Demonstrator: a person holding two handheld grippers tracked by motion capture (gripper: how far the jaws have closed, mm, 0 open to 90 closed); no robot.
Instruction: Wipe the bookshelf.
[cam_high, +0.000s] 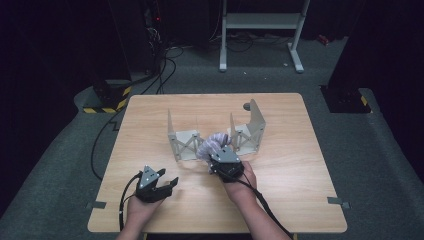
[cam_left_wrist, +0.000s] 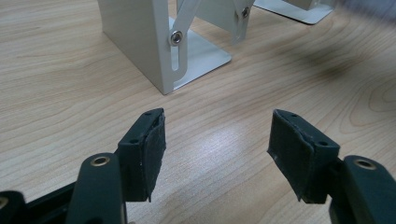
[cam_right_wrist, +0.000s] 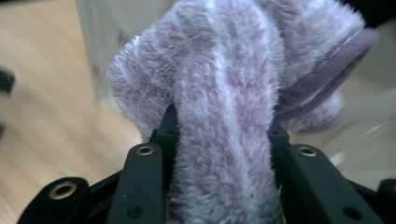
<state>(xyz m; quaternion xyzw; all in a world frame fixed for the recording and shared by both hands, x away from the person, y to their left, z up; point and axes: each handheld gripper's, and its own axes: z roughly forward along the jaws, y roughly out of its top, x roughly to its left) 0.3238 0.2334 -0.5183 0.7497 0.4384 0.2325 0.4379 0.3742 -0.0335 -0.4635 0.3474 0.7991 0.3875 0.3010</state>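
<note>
Right gripper pinching fluffy lilac towel between jaws, holding it near middle of desk, just beside cream metal brackets. Left gripper hovering nearer front-left corner, jaws spread, gripping nothing, bare wood showing between pads.

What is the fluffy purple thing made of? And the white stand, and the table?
The cloth looks like soft plush fabric, maybe microfibre: fuzzy pile, pale lilac stripes, a stitched hem. The right tongs squeeze it. The stand looks like thin painted metal: sharp bends, smooth cream coat, a shiny screw. The table looks like wood or wood-look laminate: light grain, slight sheen.
</note>
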